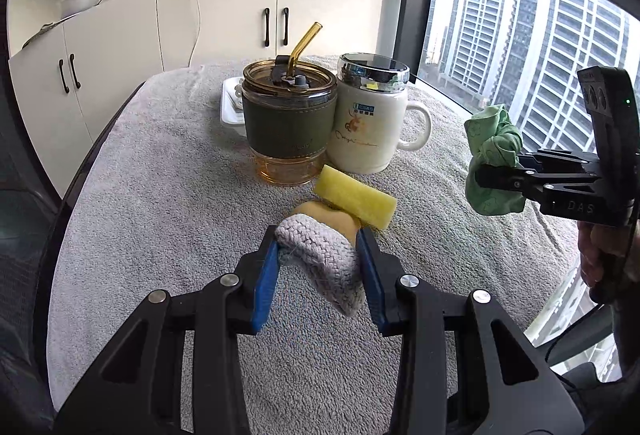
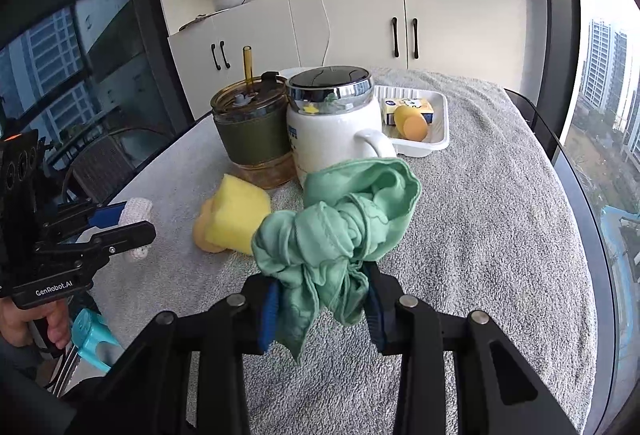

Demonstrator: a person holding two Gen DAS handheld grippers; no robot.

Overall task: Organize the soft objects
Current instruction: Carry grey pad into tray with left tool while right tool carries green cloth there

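L gripper (image 1: 318,239): blue-padded fingers (image 1: 264,275) closed on a grey knitted cloth (image 1: 320,255). Cloth sits crosswise betw. the pads, near the tips; one end curls up above the L pad, the other hangs down past the R pad, clear of the bench. Both pads press its sides.

R gripper (image 2: 320,281): fingers (image 2: 270,309) closed on a bunched green cloth (image 2: 340,219). Knotted middle pinched betw. the pads; bulk of the fabric balloons up and fwd of the tips, a loose tail drops below betw. the fingers. Cloth is off the bench.

Just beyond the L tips: a yellow sponge block (image 1: 356,201) lying tilted on a tan, rounded soft item (image 1: 320,213), touching it. Both rest on the grey towel (image 1: 160,195) covering the bench.

Behind those: an amber glass tumbler (image 1: 288,127) w/ dark green sleeve, lid and bent straw, upright. Just beside it, on its R in the L wrist view, a white lidded mug (image 1: 368,119), handle away from the tumbler.

Further back: a white tray (image 2: 440,131) holding a yellow box and an orange-yellow rounded item; detail too small to tell. White cabinets (image 1: 220,19) behind the bench; window w/ tower blocks to the side.
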